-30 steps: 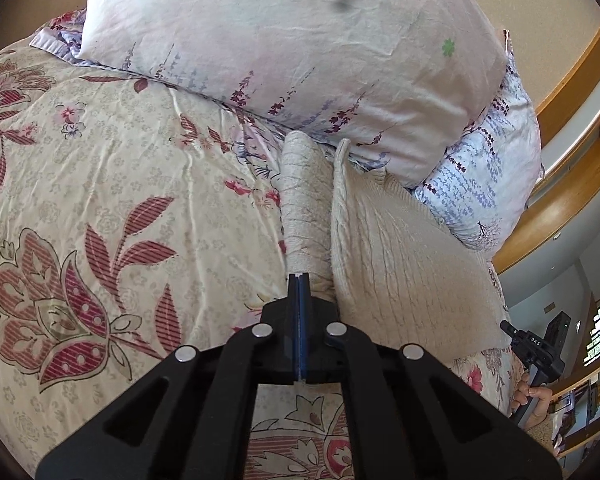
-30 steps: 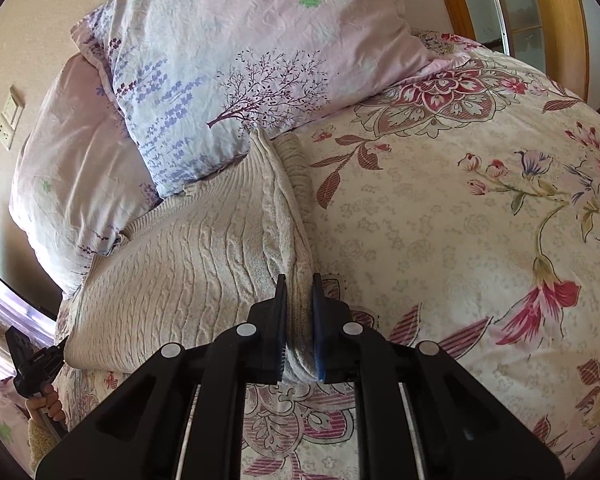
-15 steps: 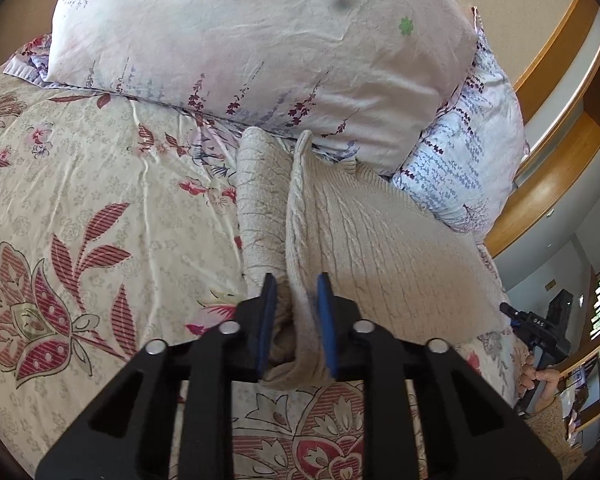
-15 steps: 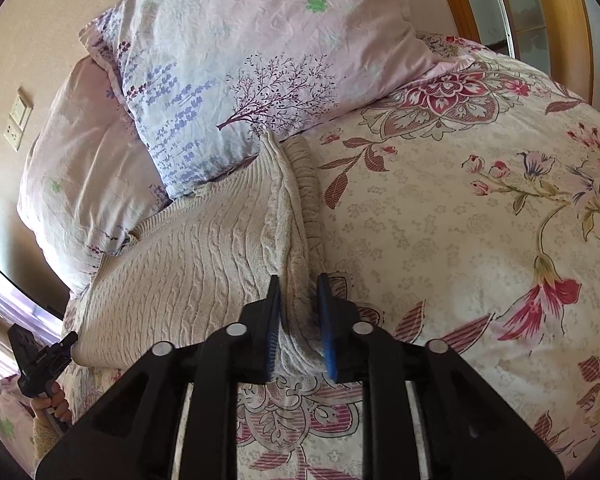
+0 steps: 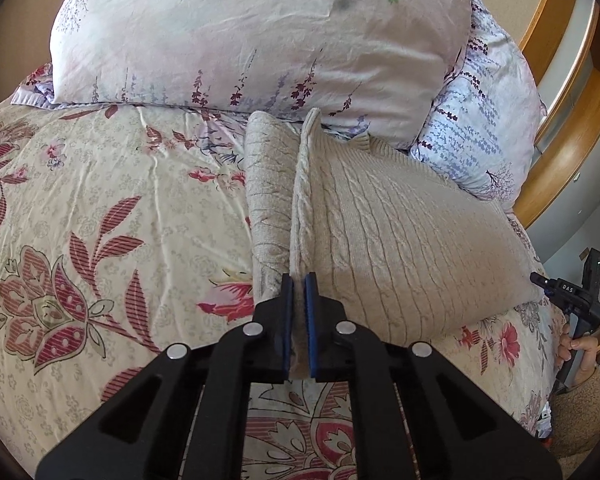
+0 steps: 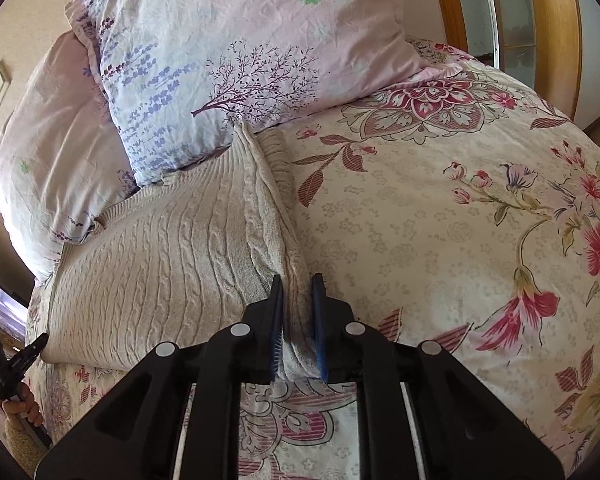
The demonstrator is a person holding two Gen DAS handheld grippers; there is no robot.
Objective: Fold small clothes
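Both grippers have hold of the knit. My left gripper (image 5: 299, 280) has just been closing, and its blue pads now pinch the near left edge of the cream cable-knit sweater (image 5: 400, 248), with a slim band of fabric pressed between them. My right gripper (image 6: 298, 282) pinches the opposite near edge, a thicker bunch of knit sitting between its pads. The sweater lies on the floral bedspread (image 5: 100, 200), its far end against the two pillows (image 5: 260, 32), and each pinched side edge stands up as a ridge with a narrower strip of knit folded beside it.

I judge this to be the start of a lengthwise or bottom-up fold, both near corners in hand. To do it well I want the two grips level with each other, so the hem lifts as one straight line and not a sagging curve. I would raise both hands together just enough to clear the bedspread, keep light tension across the hem, and carry it toward the pillows in one arc. Thick knit stretches and slips, so the thinner left pinch is the one I would watch. If the hem droops in the middle, I would widen the hands slightly before laying it down.
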